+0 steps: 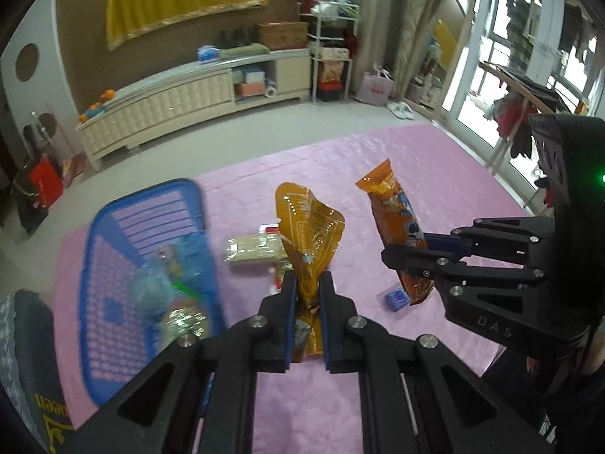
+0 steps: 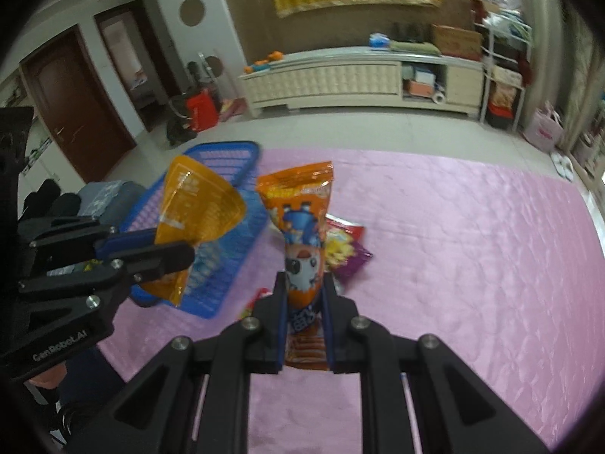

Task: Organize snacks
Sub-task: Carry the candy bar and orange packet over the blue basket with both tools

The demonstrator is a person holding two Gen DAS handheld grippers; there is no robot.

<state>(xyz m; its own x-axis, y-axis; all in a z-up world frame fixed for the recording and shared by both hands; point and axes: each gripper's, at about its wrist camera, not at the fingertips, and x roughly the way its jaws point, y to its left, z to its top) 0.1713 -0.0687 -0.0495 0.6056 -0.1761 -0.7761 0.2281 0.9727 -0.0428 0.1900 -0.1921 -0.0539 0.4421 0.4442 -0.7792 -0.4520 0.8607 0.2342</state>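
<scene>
Snacks are held in both grippers at once, above a pink quilted mat. The left gripper has its fingers pinched narrow on the lower part of a translucent amber packet, whose upper part fans out above the pads, crumpled and floppy. The right gripper is clamped the same way on an orange cartoon-printed packet, which stands roughly upright between its fingers. A blue slatted basket lies on the mat to the left side, already holding a few wrapped items that are too blurred to name. More snacks lie on the mat between the two grippers, among them a pale flat packet and a purple bag. The step in hand looks like carrying both packets to the basket. To do it well, the amber packet, being nearer, should probably go first: bring it over the open basket, lower it close to the contents, then release, since thin film can cling to the pads. The right gripper should wait clear so the two do not collide, and keep its grip firm on the orange packet's slippery wrapper.
</scene>
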